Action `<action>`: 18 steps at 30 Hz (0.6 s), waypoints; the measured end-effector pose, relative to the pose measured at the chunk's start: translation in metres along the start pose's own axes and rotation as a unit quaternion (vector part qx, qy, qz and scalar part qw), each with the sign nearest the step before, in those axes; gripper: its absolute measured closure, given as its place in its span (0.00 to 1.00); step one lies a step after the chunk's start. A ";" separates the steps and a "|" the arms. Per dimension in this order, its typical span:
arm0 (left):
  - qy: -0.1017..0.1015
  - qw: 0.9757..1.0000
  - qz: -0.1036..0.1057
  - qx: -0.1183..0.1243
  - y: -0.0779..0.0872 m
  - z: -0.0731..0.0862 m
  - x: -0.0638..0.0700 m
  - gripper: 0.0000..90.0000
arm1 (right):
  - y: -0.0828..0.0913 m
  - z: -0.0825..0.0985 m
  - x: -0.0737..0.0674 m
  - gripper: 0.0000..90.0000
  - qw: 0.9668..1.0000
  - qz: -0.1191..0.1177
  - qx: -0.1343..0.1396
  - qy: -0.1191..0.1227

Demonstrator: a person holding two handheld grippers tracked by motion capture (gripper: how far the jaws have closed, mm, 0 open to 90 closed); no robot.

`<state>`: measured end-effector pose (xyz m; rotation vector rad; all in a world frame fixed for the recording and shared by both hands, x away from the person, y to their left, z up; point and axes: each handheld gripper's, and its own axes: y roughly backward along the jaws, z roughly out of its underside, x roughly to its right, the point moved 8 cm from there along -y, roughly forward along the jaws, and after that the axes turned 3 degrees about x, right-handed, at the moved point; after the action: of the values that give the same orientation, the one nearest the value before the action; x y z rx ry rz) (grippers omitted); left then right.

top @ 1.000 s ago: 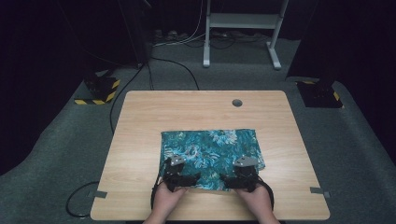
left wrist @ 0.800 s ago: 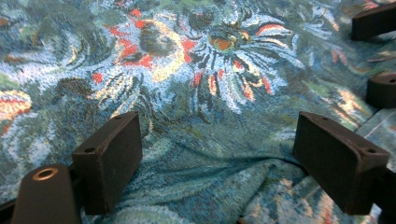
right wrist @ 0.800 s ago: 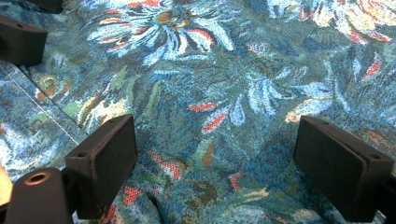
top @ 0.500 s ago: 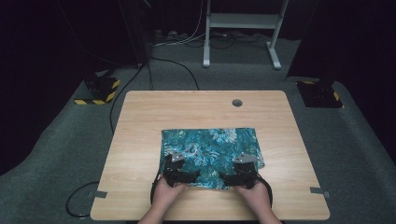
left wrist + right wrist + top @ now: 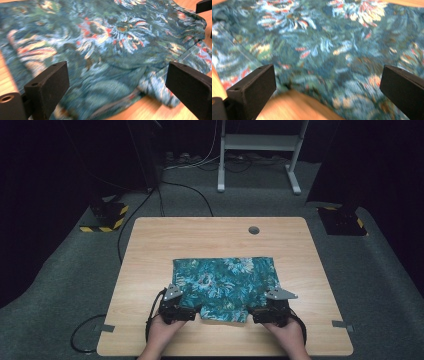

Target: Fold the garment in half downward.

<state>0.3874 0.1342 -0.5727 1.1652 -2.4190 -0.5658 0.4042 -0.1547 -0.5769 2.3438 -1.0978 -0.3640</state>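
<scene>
Wooden worktop (image 5: pixel 150 245) carries a teal flowered cloth (image 5: pixel 225 282), folded, near your edge. Your left gripper (image 5: pixel 176 307) and right gripper (image 5: pixel 272 310) sit at its near corners, fingers just opened wide, clamping nothing.

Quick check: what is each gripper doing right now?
Left gripper: jaws open, just widened, nothing gripped; cloth lies beyond.
Right gripper: jaws open, just widened, holding nothing.

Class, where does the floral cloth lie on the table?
In the high view, the floral cloth lies flat on the wooden table, centre-front, below the round hole.
</scene>
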 end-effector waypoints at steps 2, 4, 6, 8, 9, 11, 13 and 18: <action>-0.001 1.000 -0.004 0.001 0.006 0.004 -0.004 0.06 | 0.003 0.005 0.002 0.00 1.000 0.002 0.001 0.003; -0.002 1.000 -0.008 0.002 0.012 0.009 -0.008 0.06 | 0.007 0.009 0.005 0.00 1.000 0.004 0.000 0.006; -0.001 1.000 -0.012 0.001 0.018 0.013 -0.012 0.05 | 0.011 0.013 0.007 0.00 1.000 0.006 0.000 0.006; 0.000 1.000 -0.016 0.001 0.024 0.018 -0.015 0.05 | 0.016 0.017 0.010 0.00 1.000 0.009 0.001 0.003; 0.001 1.000 -0.018 -0.001 0.027 0.021 -0.017 0.05 | 0.018 0.019 0.011 0.00 1.000 0.011 0.002 0.004; 0.001 1.000 -0.024 -0.003 0.034 0.027 -0.022 0.05 | 0.023 0.023 0.014 0.00 1.000 0.016 0.003 0.002; 0.001 0.999 -0.032 -0.010 0.042 0.033 -0.027 0.05 | 0.028 0.028 0.018 0.00 1.000 0.021 0.001 0.005; -0.016 0.997 -0.063 -0.039 0.058 0.053 -0.038 0.05 | 0.040 0.043 0.029 0.00 0.999 0.035 -0.014 0.001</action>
<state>0.3455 0.2075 -0.5942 1.2912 -2.3399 -0.7152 0.3784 -0.2136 -0.5906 2.2738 -1.1625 -0.3493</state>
